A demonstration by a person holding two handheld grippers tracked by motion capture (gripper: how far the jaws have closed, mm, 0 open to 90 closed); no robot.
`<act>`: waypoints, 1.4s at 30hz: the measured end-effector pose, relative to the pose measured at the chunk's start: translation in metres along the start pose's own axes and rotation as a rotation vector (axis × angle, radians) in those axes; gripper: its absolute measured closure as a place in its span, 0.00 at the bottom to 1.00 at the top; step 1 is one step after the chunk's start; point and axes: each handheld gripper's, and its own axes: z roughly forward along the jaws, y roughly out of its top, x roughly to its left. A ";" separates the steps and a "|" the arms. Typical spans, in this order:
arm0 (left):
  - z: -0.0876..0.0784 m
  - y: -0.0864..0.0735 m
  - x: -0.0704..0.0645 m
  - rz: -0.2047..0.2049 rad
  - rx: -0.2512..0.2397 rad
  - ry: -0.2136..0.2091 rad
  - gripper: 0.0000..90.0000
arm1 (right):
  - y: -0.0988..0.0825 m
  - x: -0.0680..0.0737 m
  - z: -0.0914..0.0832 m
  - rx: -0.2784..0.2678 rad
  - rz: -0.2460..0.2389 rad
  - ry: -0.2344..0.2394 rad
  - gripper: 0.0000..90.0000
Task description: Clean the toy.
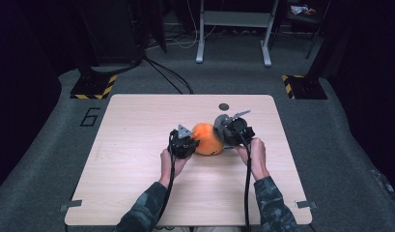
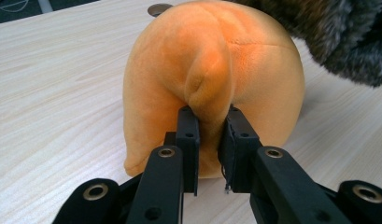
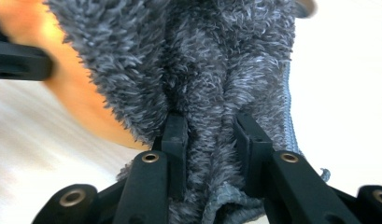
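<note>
Pinching a fold of the orange plush (image 2: 212, 84) at mid-table, the left gripper (image 2: 209, 135) anchors it, while the right gripper (image 3: 209, 135), clamped on the grey furry cover (image 3: 198, 60), likely pulls that cover apart from it.

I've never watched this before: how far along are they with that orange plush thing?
Done: both grips are set. The left gripper pinches a fold of the round orange plush cushion; the right gripper clamps its shaggy grey fur cover. In hand: the two parts meet. Left: most orange shows bare.
</note>
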 end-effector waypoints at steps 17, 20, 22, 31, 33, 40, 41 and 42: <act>0.006 -0.008 -0.002 0.106 0.033 0.060 0.44 | 0.008 0.005 0.022 0.023 -0.021 -0.030 0.76; 0.012 -0.007 -0.004 0.128 0.035 0.068 0.46 | 0.008 0.004 0.022 0.027 -0.009 -0.026 0.76; 0.014 -0.008 -0.007 0.151 0.044 0.082 0.54 | 0.007 0.003 0.023 0.020 -0.011 -0.029 0.76; 0.012 -0.001 -0.008 0.098 0.033 0.079 0.90 | 0.004 -0.004 0.017 -0.018 0.014 -0.026 0.76; 0.008 0.002 -0.009 0.059 0.022 0.051 0.91 | 0.003 -0.006 0.012 -0.029 0.023 -0.030 0.76; -0.002 0.012 -0.015 0.010 0.022 0.000 0.91 | 0.007 -0.008 0.001 -0.054 0.019 -0.033 0.76; -0.001 0.011 -0.015 0.012 0.023 0.004 0.90 | 0.007 -0.008 0.000 -0.053 0.022 -0.032 0.76; 0.000 0.011 -0.014 0.011 0.031 0.010 0.90 | 0.008 -0.007 0.001 -0.051 0.023 -0.032 0.76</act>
